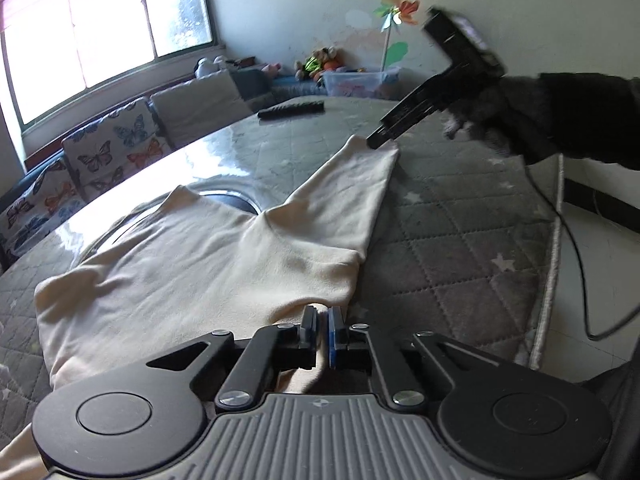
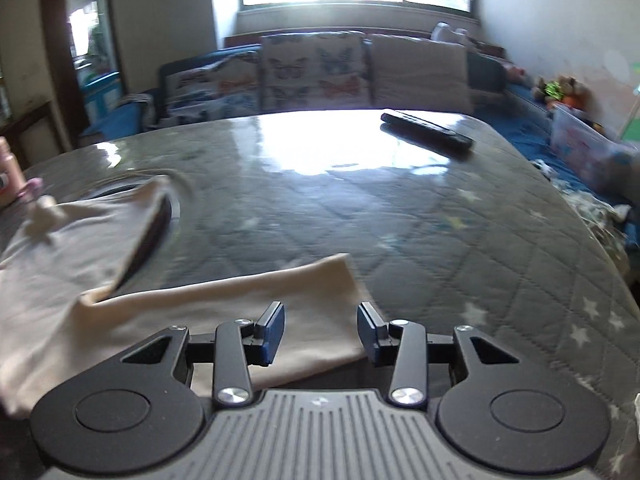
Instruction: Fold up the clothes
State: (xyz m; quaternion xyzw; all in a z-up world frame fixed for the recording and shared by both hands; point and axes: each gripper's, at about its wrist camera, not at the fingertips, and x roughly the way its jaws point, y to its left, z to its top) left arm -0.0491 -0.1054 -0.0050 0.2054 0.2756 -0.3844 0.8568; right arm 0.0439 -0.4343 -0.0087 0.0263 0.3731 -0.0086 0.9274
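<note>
Garment: cream long-sleeved top (image 1: 192, 264), lying mostly flat and lightly creased on the surface (image 1: 460, 240), which is covered by a grey quilted cloth with pale stars under a glossy clear sheet. One sleeve (image 1: 352, 192) runs away from the body toward the far right of the left wrist view; its cuff end lies flat on the quilted cover.

Left claw (image 1: 323, 322): pads pressed together at the near edge of the top, by the side seam below the sleeve; a fold of cream fabric appears to be nipped between them, though the contact itself is partly hidden.

Right claw (image 2: 321, 332): jaws spread, hovering over the cuff end of the sleeve (image 2: 240, 320), which lies beneath and between the fingers; the pads do not press on the cloth. In the left wrist view the same claw (image 1: 378, 142) is seen tip-down at the cuff, held by a hand in a dark sleeve (image 1: 580, 120); blurred.

Also on the surface: a black remote control (image 2: 426, 130), far side, well apart from the top.

Beyond the surface: a bench seat with butterfly-print cushions (image 2: 316, 68) and a plain cushion (image 2: 420, 72) under a bright window (image 1: 100, 32); soft toys (image 1: 316, 64), a clear storage box (image 1: 360, 82) and a paper pinwheel (image 1: 398, 12) against the wall.
</note>
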